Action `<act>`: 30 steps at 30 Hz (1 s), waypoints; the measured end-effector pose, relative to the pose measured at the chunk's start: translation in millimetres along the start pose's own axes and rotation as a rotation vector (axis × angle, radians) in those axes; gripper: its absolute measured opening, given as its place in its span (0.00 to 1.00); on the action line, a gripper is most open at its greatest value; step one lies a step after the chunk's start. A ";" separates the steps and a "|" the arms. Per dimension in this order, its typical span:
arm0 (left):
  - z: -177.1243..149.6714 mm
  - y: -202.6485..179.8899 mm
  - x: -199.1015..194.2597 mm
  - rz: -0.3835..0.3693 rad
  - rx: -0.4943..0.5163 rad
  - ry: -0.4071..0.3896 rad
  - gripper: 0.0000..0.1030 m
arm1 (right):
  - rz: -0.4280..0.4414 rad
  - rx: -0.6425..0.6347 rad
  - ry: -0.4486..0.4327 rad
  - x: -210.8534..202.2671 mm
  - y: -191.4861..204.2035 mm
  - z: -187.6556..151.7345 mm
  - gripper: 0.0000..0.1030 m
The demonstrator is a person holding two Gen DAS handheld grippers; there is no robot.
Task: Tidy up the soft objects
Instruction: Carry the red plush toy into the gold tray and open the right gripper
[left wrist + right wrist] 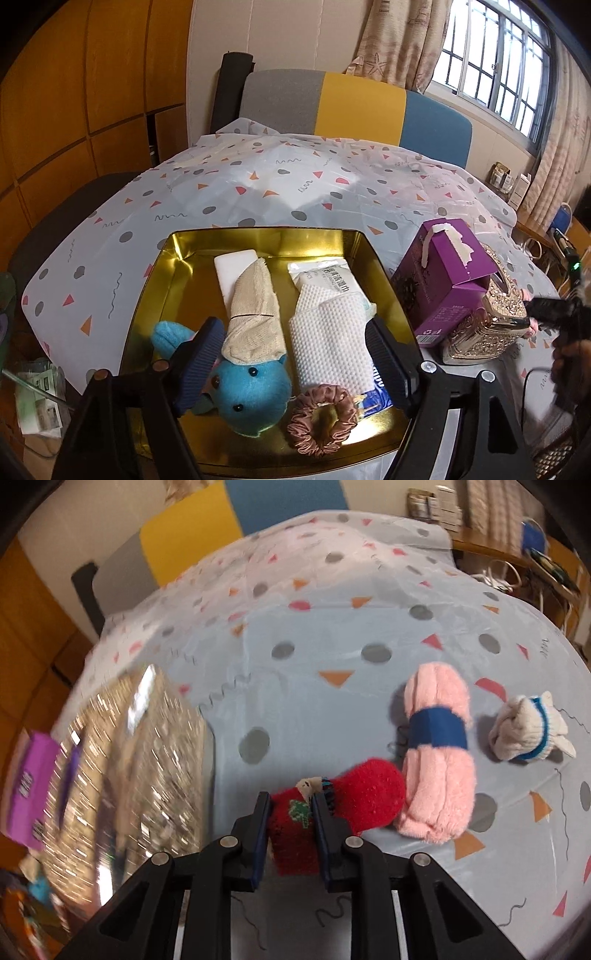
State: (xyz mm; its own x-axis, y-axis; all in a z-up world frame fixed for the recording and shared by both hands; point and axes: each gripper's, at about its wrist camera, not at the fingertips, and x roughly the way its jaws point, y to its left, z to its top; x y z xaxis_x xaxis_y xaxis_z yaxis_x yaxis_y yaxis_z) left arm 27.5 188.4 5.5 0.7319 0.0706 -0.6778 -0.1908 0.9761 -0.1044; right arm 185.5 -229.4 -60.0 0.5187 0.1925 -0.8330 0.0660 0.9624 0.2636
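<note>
1. The tin (177,258) is a shallow gold metal tray with mirror-bright walls, sitting on a glossy plastic cloth (258,184) printed with grey dots, orange and pink triangles and squiggles, spread over the table.
2. Inside the tin lie a fuzzy blue plush (251,395), a beige ribbed knit sock (255,314) draped from a flat white block (232,269) down onto the plush's head, a white dimpled towel (328,339) over a printed packet (325,277), and a pink satin scrunchie (321,417) gathered into a ring.
3. The left claw (295,354) is released, its 2 ribbed blue pads spread wide; the plush, sock and towel lie between them, none gripped.
4. Just right of the tin stand a purple card box (443,280) and a glittery gold case (495,325), touching each other.
5. The right claw (291,812) is clenched on a red fleecy sock (354,797), pinching its cuff end where a green stitched motif shows; the rounded toe bulges out to the right past the pads.
6. Touching the red sock's right side is a pink fluffy roll (436,753) bound by a blue band (437,727).
7. Apart to its right lies a balled white knit sock (524,731) with blue stripes.
8. The gold case is blurred at the left of the right wrist view.
</note>
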 end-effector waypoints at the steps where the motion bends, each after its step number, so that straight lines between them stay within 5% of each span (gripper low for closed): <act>1: -0.6 3.1 0.5 0.004 -0.005 0.001 0.77 | 0.008 0.007 -0.019 -7.3 0.5 2.9 0.20; 9: -3.3 47.3 1.2 0.073 -0.101 0.006 0.77 | 0.162 -0.091 -0.239 -89.2 67.6 44.8 0.20; 15: 0.7 79.7 -2.6 0.130 -0.175 -0.011 0.77 | 0.405 -0.396 -0.292 -124.9 194.0 35.0 0.20; 20: 1.0 95.7 -7.6 0.152 -0.210 -0.024 0.78 | 0.554 -0.636 -0.155 -102.3 295.8 -20.1 0.20; 30: -3.8 103.7 -8.4 0.150 -0.219 -0.014 0.81 | 0.446 -0.724 0.136 21.2 364.2 -95.5 0.25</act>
State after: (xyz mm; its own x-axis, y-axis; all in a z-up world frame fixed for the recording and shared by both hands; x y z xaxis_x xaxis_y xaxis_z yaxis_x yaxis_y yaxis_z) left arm -0.9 288.2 -2.4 0.6937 0.2152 -0.6874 -0.4338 0.8867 -0.1602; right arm 139.1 143.5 -28.1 0.2568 0.5589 -0.7885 -0.7034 0.6676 0.2441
